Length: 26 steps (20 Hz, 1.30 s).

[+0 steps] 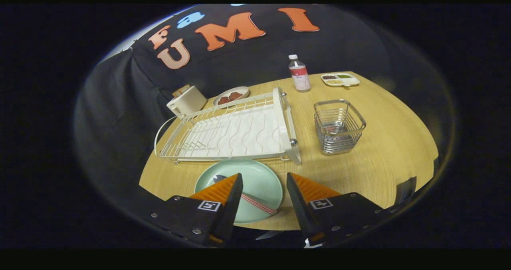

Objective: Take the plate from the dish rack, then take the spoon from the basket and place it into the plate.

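Observation:
A pale green plate (pixel 261 182) lies flat on the wooden table (pixel 383 150), just in front of the white dish rack (pixel 231 132), whose grid holds nothing. A spoon (pixel 259 204) with a red-and-white checked handle rests in the plate, its dark bowl toward the rack and its middle hidden behind one finger. My gripper (pixel 264 177) is open above the plate's near half, with nothing between its fingers; the spoon handle shows in the gap. The wire basket (pixel 339 126) stands to the right of the rack, beyond the fingers.
Behind the rack are a small white boxy appliance (pixel 187 101) and a dish with brown pieces (pixel 231 96). A clear bottle (pixel 299 73) and a white divided tray (pixel 340 79) stand at the table's far edge. The table's near edge runs just under the fingers.

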Each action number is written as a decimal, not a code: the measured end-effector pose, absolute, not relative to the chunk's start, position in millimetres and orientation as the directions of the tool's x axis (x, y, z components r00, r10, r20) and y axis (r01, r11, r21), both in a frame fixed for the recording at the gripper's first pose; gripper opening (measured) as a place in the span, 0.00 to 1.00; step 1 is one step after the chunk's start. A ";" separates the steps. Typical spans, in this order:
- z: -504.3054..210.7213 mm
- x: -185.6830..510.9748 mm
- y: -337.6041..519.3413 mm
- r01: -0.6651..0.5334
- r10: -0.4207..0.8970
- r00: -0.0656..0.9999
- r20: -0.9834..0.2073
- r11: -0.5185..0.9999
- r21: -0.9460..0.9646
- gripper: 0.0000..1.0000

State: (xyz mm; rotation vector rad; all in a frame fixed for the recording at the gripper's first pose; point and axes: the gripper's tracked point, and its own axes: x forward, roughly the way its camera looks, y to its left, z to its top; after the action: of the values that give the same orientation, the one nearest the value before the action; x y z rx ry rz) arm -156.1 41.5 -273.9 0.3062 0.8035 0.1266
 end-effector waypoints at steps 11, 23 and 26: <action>-78.3 -78.0 6.5 -0.039 0.081 0.956 -0.282 0.987 0.153 0.94; 61.0 -70.9 -17.4 0.014 -0.015 0.997 0.069 1.000 0.014 0.94; 62.1 -67.7 -19.9 0.024 -0.022 0.995 0.092 1.000 -0.013 0.94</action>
State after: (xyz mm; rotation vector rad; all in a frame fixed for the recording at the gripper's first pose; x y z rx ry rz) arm -67.7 -19.9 62.1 -0.0145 -0.0921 -0.0229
